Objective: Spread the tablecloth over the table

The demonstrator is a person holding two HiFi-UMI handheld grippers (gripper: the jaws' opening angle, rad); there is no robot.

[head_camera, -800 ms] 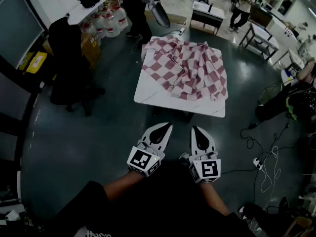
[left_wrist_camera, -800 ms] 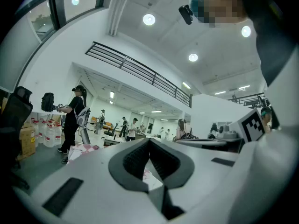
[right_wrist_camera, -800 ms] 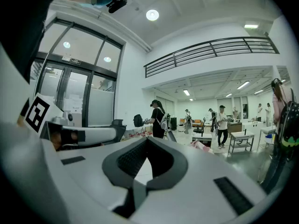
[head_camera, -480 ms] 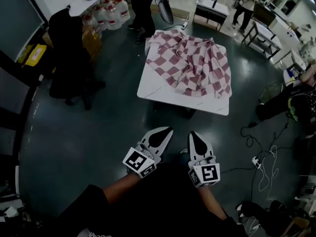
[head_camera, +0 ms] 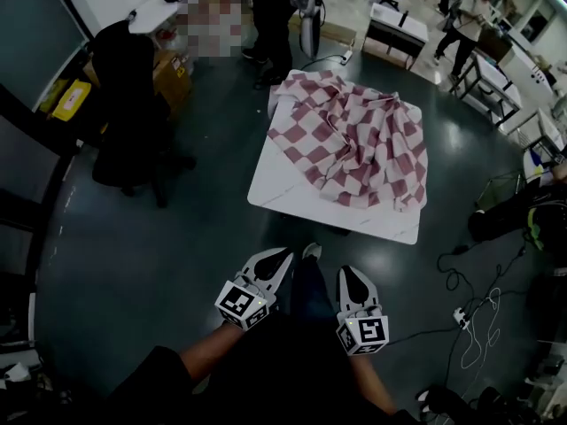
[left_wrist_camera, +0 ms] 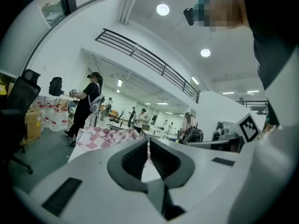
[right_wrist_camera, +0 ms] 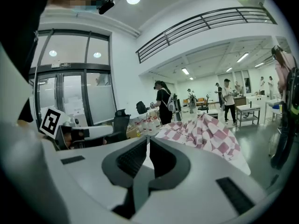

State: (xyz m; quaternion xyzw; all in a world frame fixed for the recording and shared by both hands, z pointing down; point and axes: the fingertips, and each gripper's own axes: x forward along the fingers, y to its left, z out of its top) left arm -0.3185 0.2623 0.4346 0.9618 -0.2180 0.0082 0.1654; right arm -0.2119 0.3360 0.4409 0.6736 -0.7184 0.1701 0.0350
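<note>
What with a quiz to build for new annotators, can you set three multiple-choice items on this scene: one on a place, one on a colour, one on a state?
1. Where is the tablecloth?
A. On the floor
B. Bunched on the white table
C. Draped over a chair

2. What is its pattern?
A. Blue stripes
B. Plain green
C. Red and white checks

3. How do the left hand-held gripper and the right hand-held gripper stand?
A. Both shut and empty
B. Both wide open
C. Both shut on the cloth

Key:
1 B, the cloth lies crumpled on the tabletop and leaves its near left part bare.
2 C, the checks show in all three views.
3 A, each gripper view shows the jaws together with nothing between them, and the head view shows both short of the table.
</note>
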